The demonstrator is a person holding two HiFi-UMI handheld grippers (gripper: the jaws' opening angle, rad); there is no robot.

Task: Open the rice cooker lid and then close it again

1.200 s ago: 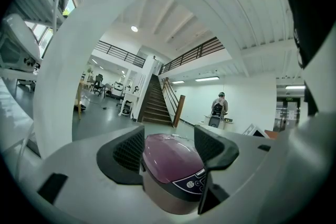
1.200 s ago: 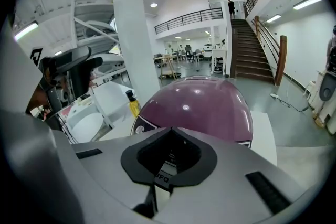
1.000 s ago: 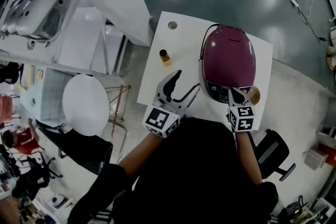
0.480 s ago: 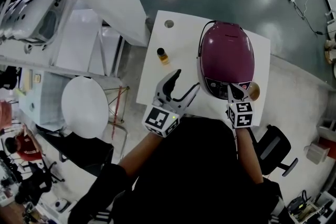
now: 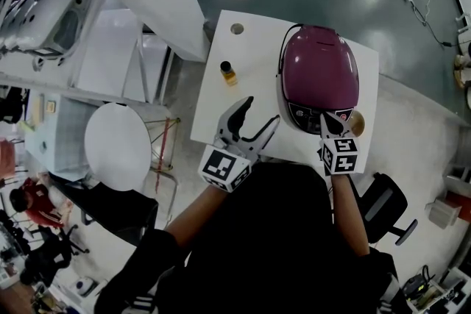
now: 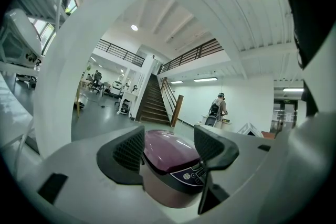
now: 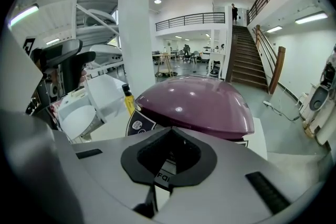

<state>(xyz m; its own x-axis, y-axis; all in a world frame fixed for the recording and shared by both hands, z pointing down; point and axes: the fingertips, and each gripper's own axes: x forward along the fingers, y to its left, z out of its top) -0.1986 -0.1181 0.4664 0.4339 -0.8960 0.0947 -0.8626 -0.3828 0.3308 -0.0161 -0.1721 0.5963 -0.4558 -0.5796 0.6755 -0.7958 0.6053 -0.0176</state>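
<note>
The rice cooker (image 5: 320, 73) sits lid-shut on the counter (image 5: 250, 48). The right gripper (image 5: 326, 120), jaws closed together, points at its front at 6 o'clock, probably to push the latch. The left gripper (image 5: 263, 112) hovers wide-jawed and empty at 8 o'clock.

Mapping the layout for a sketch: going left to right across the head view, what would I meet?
round white table → small bottle → rice cooker

I count one rice cooker (image 5: 318, 77), one small bottle (image 5: 229, 72) at its nine o'clock, and two grippers: left gripper (image 5: 262, 112), right gripper (image 5: 326, 118).
</note>
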